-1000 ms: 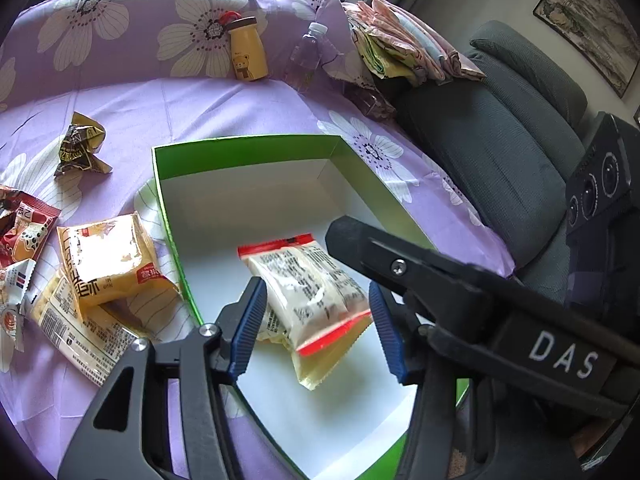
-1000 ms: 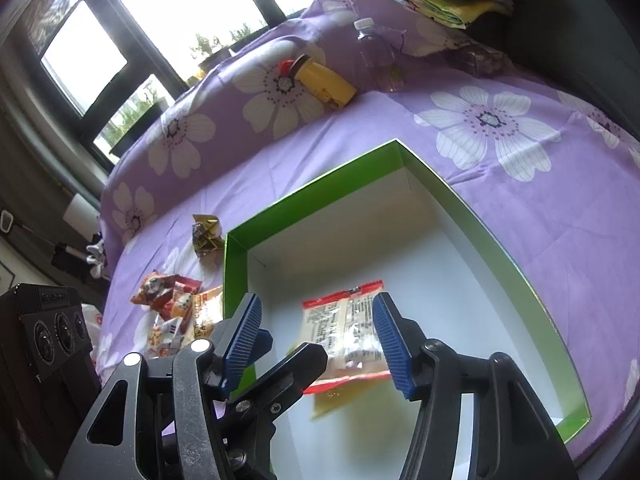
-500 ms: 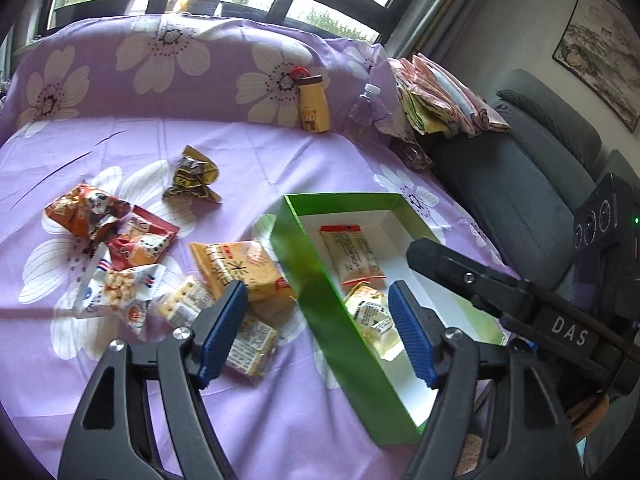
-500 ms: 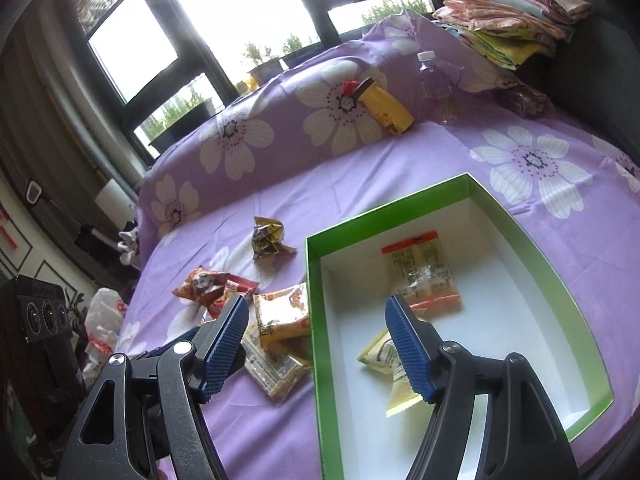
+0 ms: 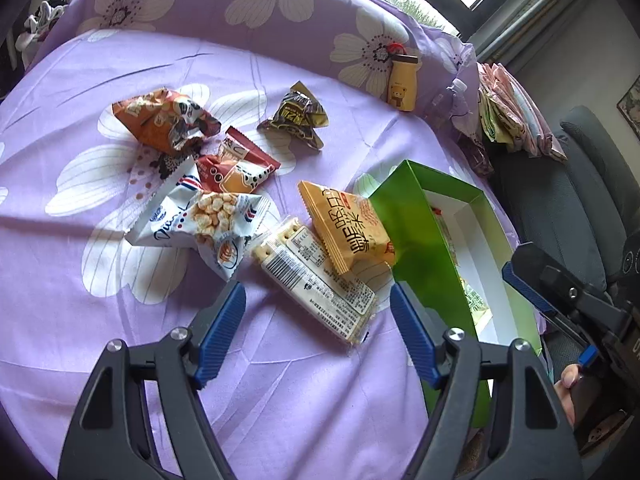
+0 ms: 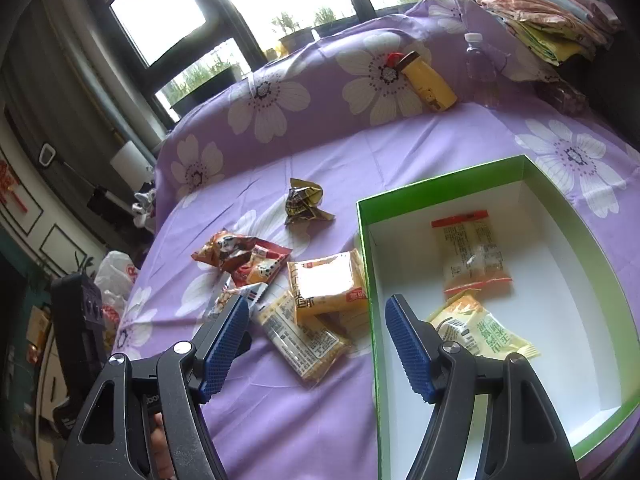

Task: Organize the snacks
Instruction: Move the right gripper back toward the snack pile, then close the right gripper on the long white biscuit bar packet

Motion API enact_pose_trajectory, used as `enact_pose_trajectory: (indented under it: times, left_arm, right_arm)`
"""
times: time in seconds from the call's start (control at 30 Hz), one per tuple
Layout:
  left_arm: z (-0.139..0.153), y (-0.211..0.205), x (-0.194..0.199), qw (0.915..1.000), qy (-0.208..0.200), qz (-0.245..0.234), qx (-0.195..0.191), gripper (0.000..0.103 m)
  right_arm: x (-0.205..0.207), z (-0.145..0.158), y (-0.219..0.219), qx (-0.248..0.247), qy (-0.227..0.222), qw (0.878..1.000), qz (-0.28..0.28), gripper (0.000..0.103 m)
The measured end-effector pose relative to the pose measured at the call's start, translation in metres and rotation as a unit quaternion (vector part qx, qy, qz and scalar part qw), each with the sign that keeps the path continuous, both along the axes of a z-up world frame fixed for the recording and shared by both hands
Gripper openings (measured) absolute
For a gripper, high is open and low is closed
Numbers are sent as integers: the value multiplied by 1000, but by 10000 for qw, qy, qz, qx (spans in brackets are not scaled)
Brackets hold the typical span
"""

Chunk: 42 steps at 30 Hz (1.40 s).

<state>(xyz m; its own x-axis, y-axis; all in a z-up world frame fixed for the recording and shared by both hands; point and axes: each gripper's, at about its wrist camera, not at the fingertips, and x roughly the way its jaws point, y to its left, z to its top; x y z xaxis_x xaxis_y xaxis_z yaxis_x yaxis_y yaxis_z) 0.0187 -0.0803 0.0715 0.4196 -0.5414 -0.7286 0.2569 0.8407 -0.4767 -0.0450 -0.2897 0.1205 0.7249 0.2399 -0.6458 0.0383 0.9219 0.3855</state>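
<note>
A green box [image 6: 568,216] with a white inside lies on the purple flowered cloth and holds two snack packets, a red-edged one [image 6: 472,256] and a yellow-green one [image 6: 480,332]. Left of the box lie loose snacks: a cracker packet [image 5: 316,280], an orange-yellow packet [image 5: 344,228], a white popcorn bag [image 5: 200,220], a red bag [image 5: 236,168], an orange bag [image 5: 164,120] and a dark crumpled wrapper [image 5: 296,116]. My left gripper [image 5: 318,332] is open and empty just above the cracker packet. My right gripper [image 6: 316,340] is open and empty over the box's left wall.
A yellow bottle [image 5: 404,84] and a clear water bottle [image 6: 480,64] stand against the flowered cushion at the back. Folded cloths [image 6: 552,12] are stacked at the back right. A grey sofa [image 5: 580,200] lies beyond the box.
Both grippers have drawn back from inside the box and swung left. The left one now hangs over the loose snacks. Two packets remain in the box.
</note>
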Motion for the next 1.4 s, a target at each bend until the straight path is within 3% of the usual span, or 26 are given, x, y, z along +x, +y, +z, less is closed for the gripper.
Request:
enact_pose_trajectory:
  times: [0.3, 0.47, 0.7, 0.77, 0.93, 1.03, 1.2, 1.4]
  left_arm:
    - [-25, -19, 7, 9992, 397, -62, 84, 74]
    - [-41, -24, 13, 9971, 754, 84, -81, 73]
    - [-42, -28, 21, 9946, 890, 521, -68, 76]
    - [-40, -33, 24, 9938, 953, 562, 104, 77]
    - [-39, -57, 29, 9899, 910, 513, 959, 81]
    - [-40, -71, 27, 9858, 693, 410, 1474, 85]
    - [-40, -68, 16, 9810, 200, 623, 1824, 64]
    - [-39, -47, 7, 9872, 94, 506, 1507, 53]
  right_arm:
    - [2, -4, -14, 363, 54, 9993, -58, 72]
    - [2, -5, -18, 545, 33, 9985, -16, 72]
    - [5, -6, -12, 497, 67, 9987, 66, 72]
    - [4, -5, -11, 482, 56, 9988, 69, 72]
    - [2, -3, -10, 433, 11, 9990, 62, 72]
    - [1, -1, -9, 398, -10, 9992, 57, 72]
    - [0, 0, -11, 475, -27, 9988, 91, 72]
    - [1, -1, -6, 582, -13, 9979, 270, 71]
